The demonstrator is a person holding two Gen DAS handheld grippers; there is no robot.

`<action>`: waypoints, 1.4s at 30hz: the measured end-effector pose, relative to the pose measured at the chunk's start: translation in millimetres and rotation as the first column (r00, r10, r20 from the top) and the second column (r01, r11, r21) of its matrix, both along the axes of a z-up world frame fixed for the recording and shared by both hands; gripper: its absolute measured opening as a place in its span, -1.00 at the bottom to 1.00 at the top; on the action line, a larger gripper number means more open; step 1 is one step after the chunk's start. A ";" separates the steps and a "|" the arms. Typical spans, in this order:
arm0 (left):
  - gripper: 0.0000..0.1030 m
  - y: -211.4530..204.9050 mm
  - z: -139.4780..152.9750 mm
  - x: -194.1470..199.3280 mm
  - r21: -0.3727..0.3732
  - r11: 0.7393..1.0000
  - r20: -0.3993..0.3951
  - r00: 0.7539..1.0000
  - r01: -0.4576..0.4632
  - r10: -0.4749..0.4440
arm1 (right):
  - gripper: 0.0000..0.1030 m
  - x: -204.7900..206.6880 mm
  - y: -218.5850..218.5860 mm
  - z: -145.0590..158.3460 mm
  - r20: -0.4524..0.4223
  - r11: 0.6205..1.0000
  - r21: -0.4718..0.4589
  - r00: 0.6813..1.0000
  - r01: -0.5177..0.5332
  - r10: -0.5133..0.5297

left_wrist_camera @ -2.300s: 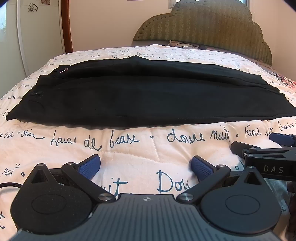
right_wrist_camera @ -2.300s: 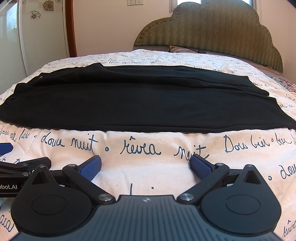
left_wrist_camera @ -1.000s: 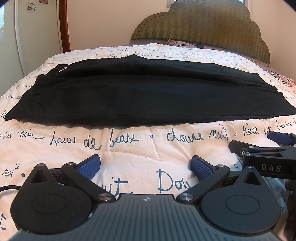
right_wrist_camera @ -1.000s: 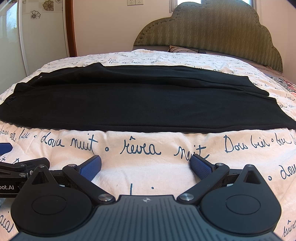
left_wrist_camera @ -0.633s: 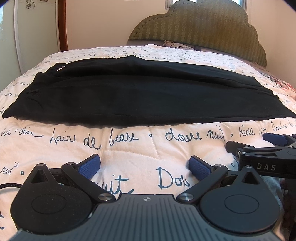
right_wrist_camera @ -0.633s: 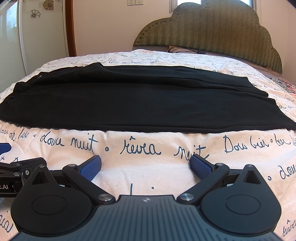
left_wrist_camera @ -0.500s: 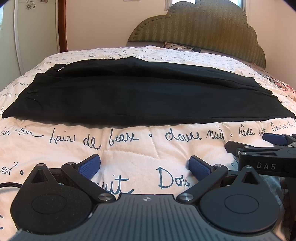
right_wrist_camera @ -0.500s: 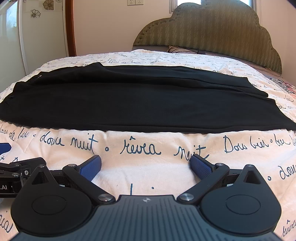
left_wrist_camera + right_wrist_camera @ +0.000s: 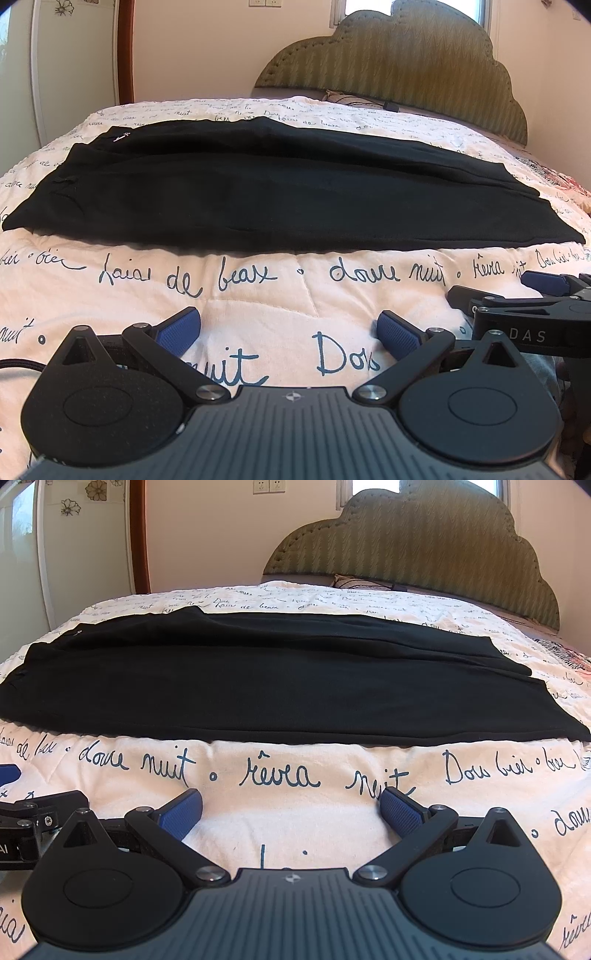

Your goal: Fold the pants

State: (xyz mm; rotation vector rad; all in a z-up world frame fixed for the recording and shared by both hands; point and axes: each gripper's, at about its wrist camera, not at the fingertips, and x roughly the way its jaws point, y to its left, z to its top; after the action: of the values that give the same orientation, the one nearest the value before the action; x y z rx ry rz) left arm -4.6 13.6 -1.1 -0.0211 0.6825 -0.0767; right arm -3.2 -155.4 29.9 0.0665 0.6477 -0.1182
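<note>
The left gripper sat low over the near edge of the bed with its two blue-padded fingers spread wide apart and nothing between them; the right gripper sat just beside it, likewise spread wide and empty, and its black frame and one blue pad showed at the right edge of the left wrist view; the left gripper's frame in turn showed at the left edge of the right wrist view. Both tools rested on or just above a cream quilt printed with dark handwritten French words; whether they touched it could not be told.

Beyond the fingers, well apart from both grippers, the black pants lay flat across the bed from side to side, the waist end to the left and the leg hems to the right, one leg stacked on the other with the far leg's edge showing behind. Behind the pants stood an olive scalloped headboard, with a pillow edge at its foot.

Compared with half a second earlier, almost nothing differed: the pants kept the same shape and place; both grippers remained spread and near the same spot; the left view was tipped slightly, showing a little more wall above the headboard.
</note>
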 end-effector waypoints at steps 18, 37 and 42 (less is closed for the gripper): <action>1.00 -8.3 0.4 3.7 0.048 0.999 -0.012 1.000 -0.004 0.005 | 1.00 1.0 -4.8 -0.3 -0.003 1.000 0.024 1.000 -0.007 0.007; 1.00 -9.0 0.4 3.5 0.050 0.999 -0.013 1.000 -0.006 0.007 | 1.00 1.3 -6.6 -0.3 -0.003 1.000 0.026 1.000 -0.009 0.009; 1.00 -9.1 0.5 3.4 0.050 0.999 -0.013 1.000 -0.006 0.007 | 1.00 1.0 -6.7 -0.3 -0.003 1.000 0.027 1.000 -0.010 0.010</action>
State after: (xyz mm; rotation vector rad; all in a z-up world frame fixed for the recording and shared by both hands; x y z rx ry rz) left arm -1.2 4.5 -0.7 0.0238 0.6972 -0.0536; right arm -2.2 -162.0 29.6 0.0887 0.6524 -0.0999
